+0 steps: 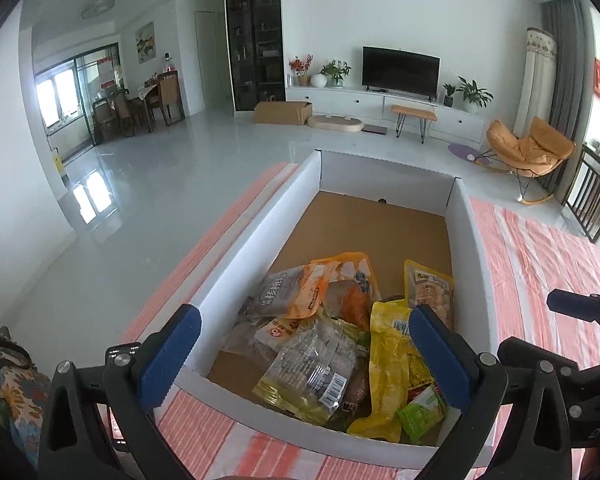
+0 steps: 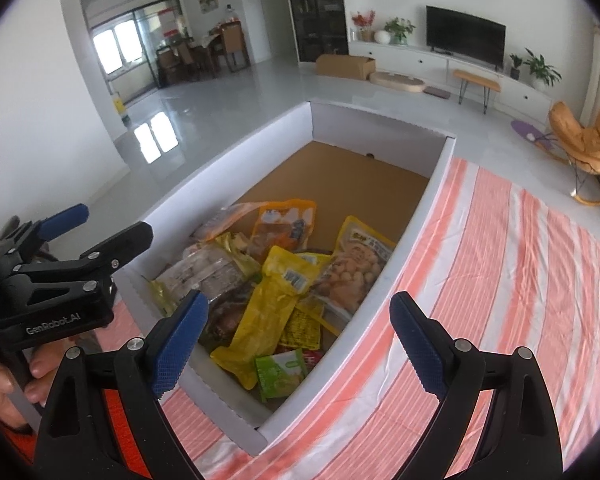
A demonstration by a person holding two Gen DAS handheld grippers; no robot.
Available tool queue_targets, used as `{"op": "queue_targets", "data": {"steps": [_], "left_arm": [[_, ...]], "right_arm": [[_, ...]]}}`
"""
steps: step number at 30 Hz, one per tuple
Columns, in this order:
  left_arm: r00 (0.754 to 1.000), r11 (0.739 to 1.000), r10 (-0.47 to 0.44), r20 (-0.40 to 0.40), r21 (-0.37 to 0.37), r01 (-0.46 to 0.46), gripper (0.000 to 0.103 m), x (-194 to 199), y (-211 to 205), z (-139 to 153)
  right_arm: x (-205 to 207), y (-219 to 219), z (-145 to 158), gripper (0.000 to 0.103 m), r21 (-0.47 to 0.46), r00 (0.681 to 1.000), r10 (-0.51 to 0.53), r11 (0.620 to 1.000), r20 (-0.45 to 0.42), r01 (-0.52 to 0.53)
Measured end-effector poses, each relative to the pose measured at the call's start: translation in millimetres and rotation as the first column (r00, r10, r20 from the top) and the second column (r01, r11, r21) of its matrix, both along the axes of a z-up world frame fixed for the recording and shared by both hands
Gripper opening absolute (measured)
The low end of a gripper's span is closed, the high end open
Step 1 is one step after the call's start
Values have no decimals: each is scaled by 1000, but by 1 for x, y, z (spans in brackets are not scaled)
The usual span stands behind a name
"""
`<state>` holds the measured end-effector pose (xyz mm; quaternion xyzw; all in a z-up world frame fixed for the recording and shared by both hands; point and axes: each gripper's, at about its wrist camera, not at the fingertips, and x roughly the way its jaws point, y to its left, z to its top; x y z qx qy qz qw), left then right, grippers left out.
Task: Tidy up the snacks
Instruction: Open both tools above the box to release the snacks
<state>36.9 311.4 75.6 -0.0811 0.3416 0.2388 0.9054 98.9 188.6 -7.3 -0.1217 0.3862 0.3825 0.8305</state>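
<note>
A white cardboard box (image 1: pixel 236 264) (image 2: pixel 420 216) with a brown floor lies on the striped cloth. Several snack packets are piled at its near end: a yellow packet (image 1: pixel 388 360) (image 2: pixel 276 296), an orange packet (image 1: pixel 300 284), a clear barcoded packet (image 1: pixel 312 368) and a small green packet (image 1: pixel 420 408) (image 2: pixel 280 368). My left gripper (image 1: pixel 304 332) (image 2: pixel 100 226) hovers open over the box's near left corner, holding nothing. My right gripper (image 2: pixel 300 320) hangs open above the near right wall, also holding nothing. One of its fingers (image 1: pixel 572 306) shows at the right edge of the left wrist view.
An orange and white striped cloth (image 2: pixel 500 280) covers the table to the right of the box. The far half of the box floor (image 2: pixel 340 172) is bare cardboard. A hand (image 2: pixel 4 384) grips the left tool's handle. Floral fabric (image 1: pixel 16 380) lies at the lower left.
</note>
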Motion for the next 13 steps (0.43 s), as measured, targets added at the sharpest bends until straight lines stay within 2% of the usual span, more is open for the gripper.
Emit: {"op": "queue_targets", "data": {"steps": [6, 10, 13], "left_arm": [[1000, 1000, -5, 2, -9, 5, 103, 0, 1, -1], [1000, 999, -9, 18, -53, 10, 103, -3, 1, -4], [1000, 999, -22, 13, -34, 23, 103, -2, -3, -5]], "right_arm": [[-1, 8, -4, 94, -21, 1000, 8, 1000, -6, -9], [-2, 12, -8, 94, -29, 1000, 11, 1000, -10, -11], [-1, 13, -10, 94, -30, 1000, 10, 999, -14, -11]]}}
